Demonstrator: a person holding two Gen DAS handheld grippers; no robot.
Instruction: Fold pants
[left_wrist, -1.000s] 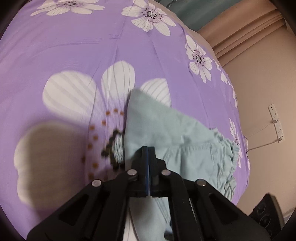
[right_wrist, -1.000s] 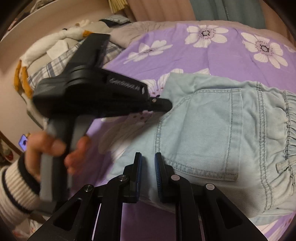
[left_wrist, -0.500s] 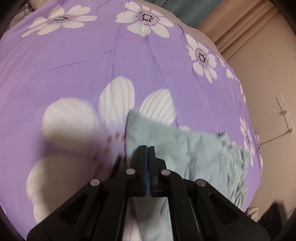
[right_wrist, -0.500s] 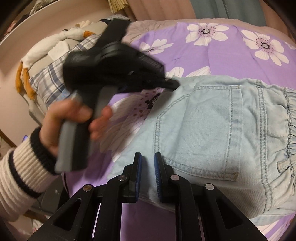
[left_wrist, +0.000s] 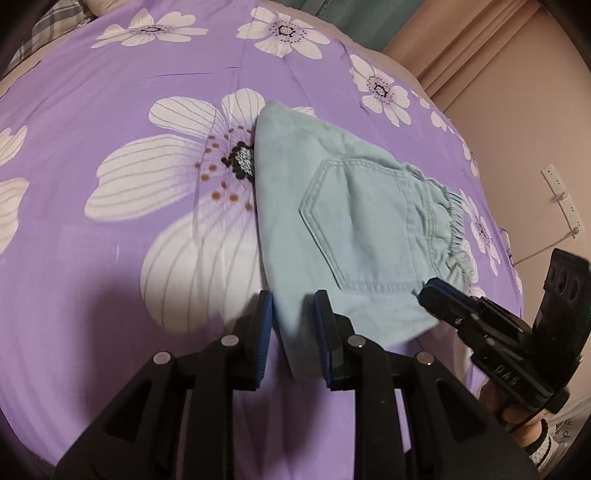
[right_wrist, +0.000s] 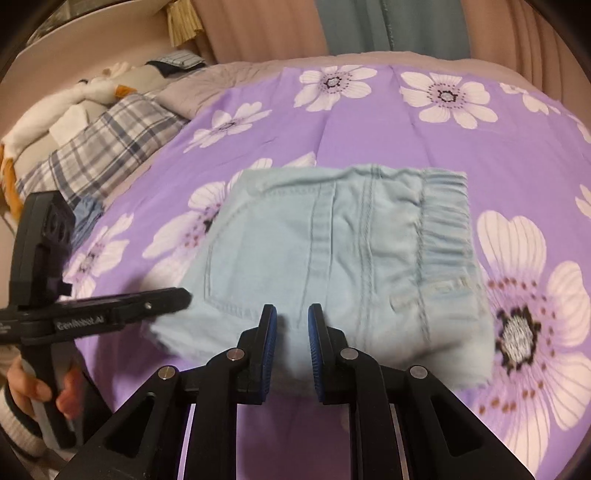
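Light blue denim pants (left_wrist: 351, 221) lie folded into a compact bundle on the purple flowered bed sheet (left_wrist: 110, 92), back pocket up and elastic waistband to the right. They also show in the right wrist view (right_wrist: 332, 251). My left gripper (left_wrist: 293, 321) is open at the bundle's near left corner, holding nothing. My right gripper (right_wrist: 291, 332) is open at the near edge of the bundle, holding nothing. The right gripper shows in the left wrist view (left_wrist: 491, 325), and the left gripper shows in the right wrist view (right_wrist: 92, 317).
A plaid pillow (right_wrist: 99, 151) and piled bedding (right_wrist: 85, 96) lie at the bed's far left. Curtains (right_wrist: 369, 26) hang behind the bed. A wall with a socket strip (left_wrist: 561, 195) is to the right.
My left gripper has opened from shut and let go of the pants' corner, pulling back to the near edge. The right gripper shifted back slightly; the bundle now lies flat.
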